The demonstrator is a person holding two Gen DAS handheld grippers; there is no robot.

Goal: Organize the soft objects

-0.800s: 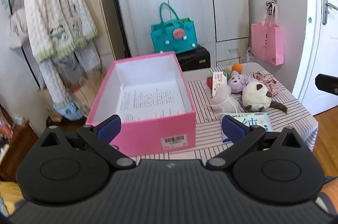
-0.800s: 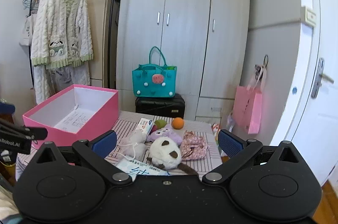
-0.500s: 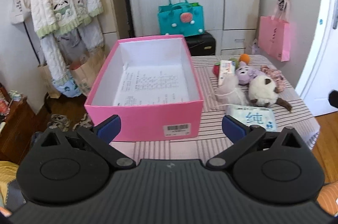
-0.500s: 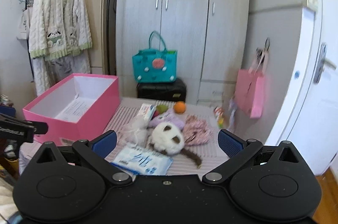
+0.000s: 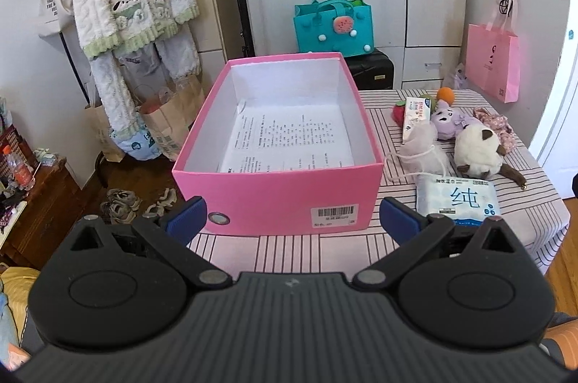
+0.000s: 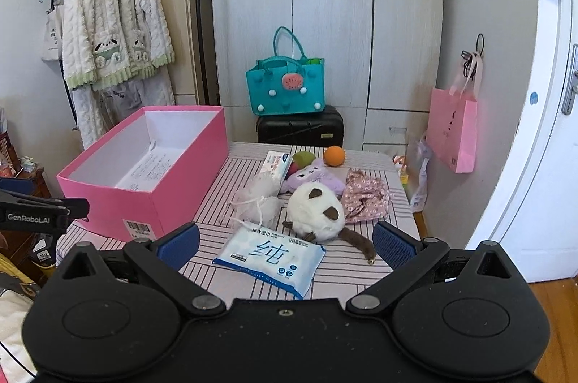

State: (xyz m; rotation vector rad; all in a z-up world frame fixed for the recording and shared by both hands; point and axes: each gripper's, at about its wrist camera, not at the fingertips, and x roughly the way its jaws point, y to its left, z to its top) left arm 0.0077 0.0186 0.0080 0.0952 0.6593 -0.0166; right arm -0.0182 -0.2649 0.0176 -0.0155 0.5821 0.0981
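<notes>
**Operator:** Striped cloth covers the table (image 6: 346, 265), with a wardrobe (image 6: 325, 21) behind. I have the pink box (image 5: 289, 198) on the table's left half, open, holding only a printed sheet (image 5: 289, 141). The soft things sit in a cluster to its right: a white plush (image 6: 318, 213), a purple plush (image 6: 314, 177), a floral pouch (image 6: 365, 195), a mesh bag (image 6: 256, 198) and a wipes pack (image 6: 271, 254).

**Observer:** Where are your grippers?

**Operator:** Both hang short of the table, angled downward. My left gripper (image 5: 289, 216) has its jaws spread wide with nothing between them, and it faces the box's near wall. My right gripper (image 6: 285, 245) is equally spread and empty, and it looks straight at the cluster.

**Observer:** So which hand goes first?

**Operator:** I judge the right. The wipes pack lies nearest, just ahead of its fingertips, long axis running across my view with the right end tilted farther away. The white plush lies just behind it, tail trailing toward my right finger. The box sits to the left of everything, so anything picked up travels leftward.
</notes>
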